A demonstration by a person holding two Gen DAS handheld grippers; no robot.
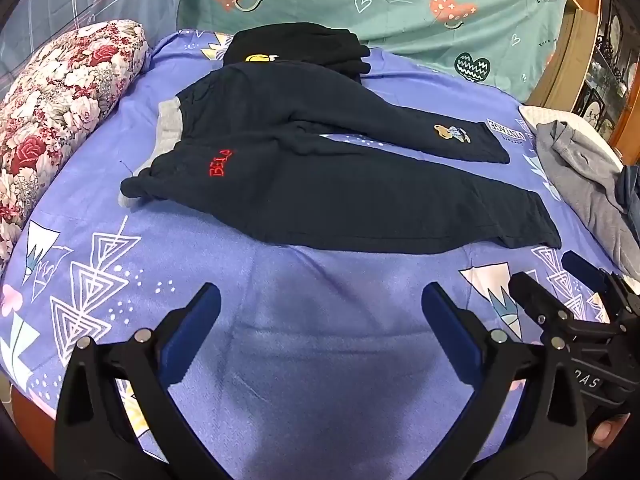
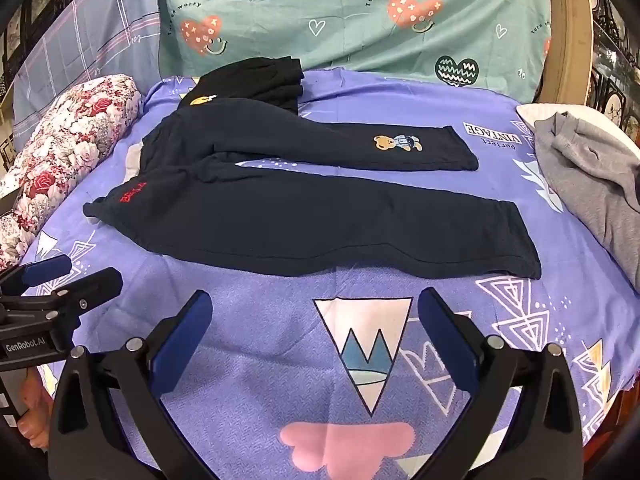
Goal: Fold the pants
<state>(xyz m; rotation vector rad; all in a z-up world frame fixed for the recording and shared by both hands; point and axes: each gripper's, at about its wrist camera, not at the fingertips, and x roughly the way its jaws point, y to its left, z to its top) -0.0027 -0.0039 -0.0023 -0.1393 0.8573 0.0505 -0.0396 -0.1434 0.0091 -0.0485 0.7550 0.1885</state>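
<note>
Dark pants (image 1: 320, 184) lie spread flat on the bed (image 1: 300, 340); both grippers (image 1: 320, 300) (image 2: 316, 304) hover near its front edge, jaws spread and empty. Pinch both layers at the waistband and cuff, I'd judge.

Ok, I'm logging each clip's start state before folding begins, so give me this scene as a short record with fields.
surface: purple bedsheet with triangle prints
pants: dark pants spread flat, both legs apart, waist toward the floral pillow
markings: red lettering near the waist, bear patch on the far leg
other clothes: black folded garment behind the waist; grey garment at the right
left gripper: jaws open, holding nothing
right gripper: jaws open, holding nothing
folding: not yet begun
</note>
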